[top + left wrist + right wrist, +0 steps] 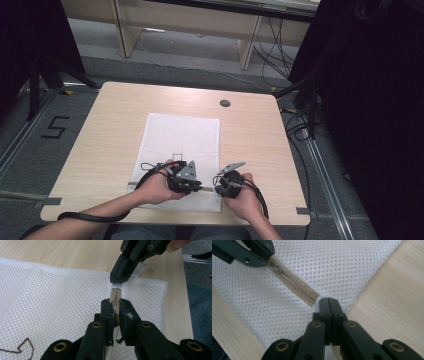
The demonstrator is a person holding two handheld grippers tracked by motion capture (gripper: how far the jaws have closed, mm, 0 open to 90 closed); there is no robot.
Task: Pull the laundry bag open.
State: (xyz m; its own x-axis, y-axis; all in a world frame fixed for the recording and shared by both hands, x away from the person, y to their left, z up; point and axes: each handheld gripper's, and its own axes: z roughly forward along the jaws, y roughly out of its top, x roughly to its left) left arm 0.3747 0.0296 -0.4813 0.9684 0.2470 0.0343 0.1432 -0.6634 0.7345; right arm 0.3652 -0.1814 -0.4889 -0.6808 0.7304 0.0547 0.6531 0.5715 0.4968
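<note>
A white mesh laundry bag (pixel 180 150) lies flat in the middle of the pale wooden worktop (pixel 95 150), its beige zipper (pixel 295 286) running along the edge nearest the person. The left tongs (pixel 115 308) are pinched on the zipper's slider, and the right tongs (pixel 328 302) are clamped tight on the white fabric tab at the zipper's end. The step in hand looks like working the zipper along its track, which goes best if the right tongs keep the end anchored and taut while the left tongs draw the slider straight along the teeth (a sideways tug would likely bunch the mesh). The right gripper view shows the teeth meshed between the two grips, too small to read from above; the high view shows how the whole bag lies.
</note>
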